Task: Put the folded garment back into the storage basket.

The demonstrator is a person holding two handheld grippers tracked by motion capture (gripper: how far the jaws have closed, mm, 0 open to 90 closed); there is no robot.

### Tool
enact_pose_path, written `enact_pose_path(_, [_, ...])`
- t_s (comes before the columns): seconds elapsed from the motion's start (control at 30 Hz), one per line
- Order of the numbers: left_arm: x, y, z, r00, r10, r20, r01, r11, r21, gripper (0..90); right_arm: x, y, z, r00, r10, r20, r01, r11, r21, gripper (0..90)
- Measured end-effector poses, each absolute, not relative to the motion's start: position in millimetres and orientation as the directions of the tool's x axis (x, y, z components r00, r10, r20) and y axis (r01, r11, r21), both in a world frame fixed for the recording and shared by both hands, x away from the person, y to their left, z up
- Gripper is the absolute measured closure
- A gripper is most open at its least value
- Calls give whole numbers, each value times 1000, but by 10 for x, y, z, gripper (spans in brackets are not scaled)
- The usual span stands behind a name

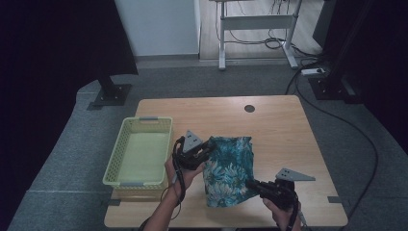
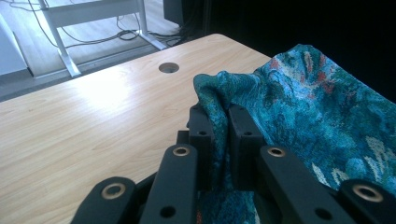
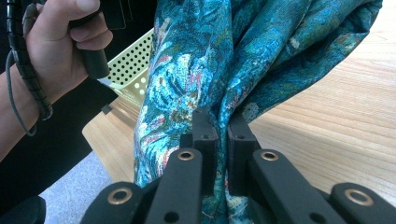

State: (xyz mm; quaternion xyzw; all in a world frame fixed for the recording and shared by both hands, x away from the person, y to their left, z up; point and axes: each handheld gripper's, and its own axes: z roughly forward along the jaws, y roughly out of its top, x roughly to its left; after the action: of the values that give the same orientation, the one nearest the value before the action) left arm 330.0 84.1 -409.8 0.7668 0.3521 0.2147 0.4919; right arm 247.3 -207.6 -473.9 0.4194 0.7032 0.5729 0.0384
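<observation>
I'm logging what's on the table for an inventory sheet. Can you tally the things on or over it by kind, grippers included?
Cloth: 1, teal with a flower print, clamped by both grippers
Basket: 1, pale yellow-green
Grippers: 2, left gripper and right gripper
Total: 4

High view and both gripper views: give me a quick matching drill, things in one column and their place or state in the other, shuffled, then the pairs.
Things:
1. teal floral patterned cloth
2. pale yellow perforated plastic basket
3. left gripper
4. round dark hole in the wooden tabletop

Places or states:
A. near the table's far edge
B. held up by both grippers over the table
C. at the table's left side, nothing visible inside
D. shut on the cloth's edge nearest the basket

Pairs: 1-B, 2-C, 3-D, 4-A
</observation>
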Motion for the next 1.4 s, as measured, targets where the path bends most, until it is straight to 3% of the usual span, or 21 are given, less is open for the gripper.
enact_pose_path(1.4, [3296,1219,-4143,622,782,-34,361,-248,899,818,2610,-1718,-4728,-668,608,429,551,16,835,841])
